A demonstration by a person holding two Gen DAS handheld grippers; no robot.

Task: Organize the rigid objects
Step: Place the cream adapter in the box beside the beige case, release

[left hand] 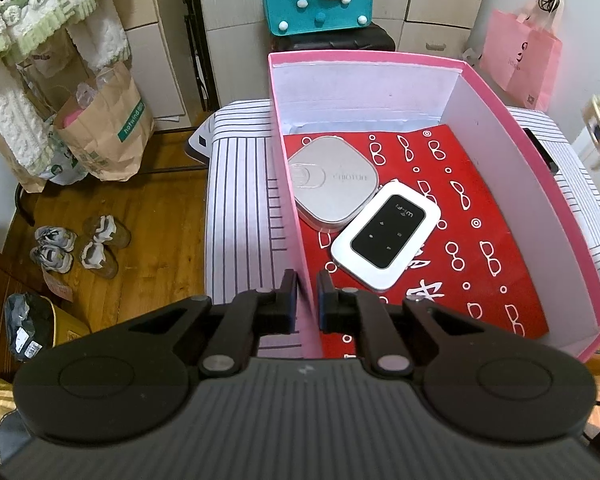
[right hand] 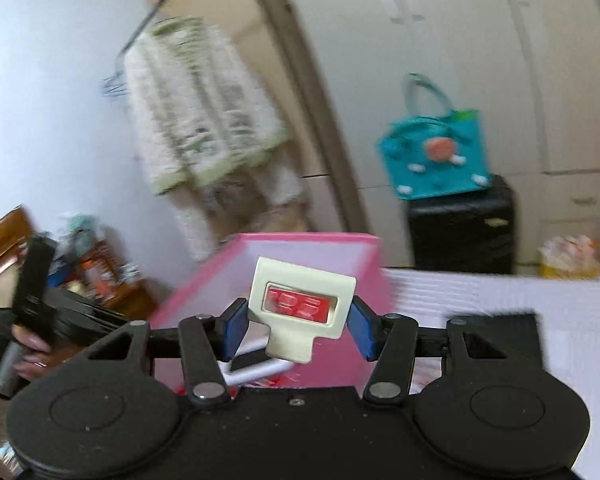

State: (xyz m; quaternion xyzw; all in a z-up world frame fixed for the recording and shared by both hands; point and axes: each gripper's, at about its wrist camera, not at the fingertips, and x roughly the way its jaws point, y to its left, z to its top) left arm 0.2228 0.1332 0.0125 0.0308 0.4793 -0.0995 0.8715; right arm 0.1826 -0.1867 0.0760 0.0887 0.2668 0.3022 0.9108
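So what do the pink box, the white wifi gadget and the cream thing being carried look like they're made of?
Pink box: likely cardboard, matte, with thin flat walls and white inner faces.
Wifi gadget: probably plastic, a glossy white shell with a shiny black face.
Cream thing: seemingly moulded plastic, smooth and slightly satin, with a red window; blur leaves the finish uncertain.

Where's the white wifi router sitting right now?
Left wrist view: the wifi router lies inside the pink box on the red patterned cloth, its far corner overlapping the grey square case.
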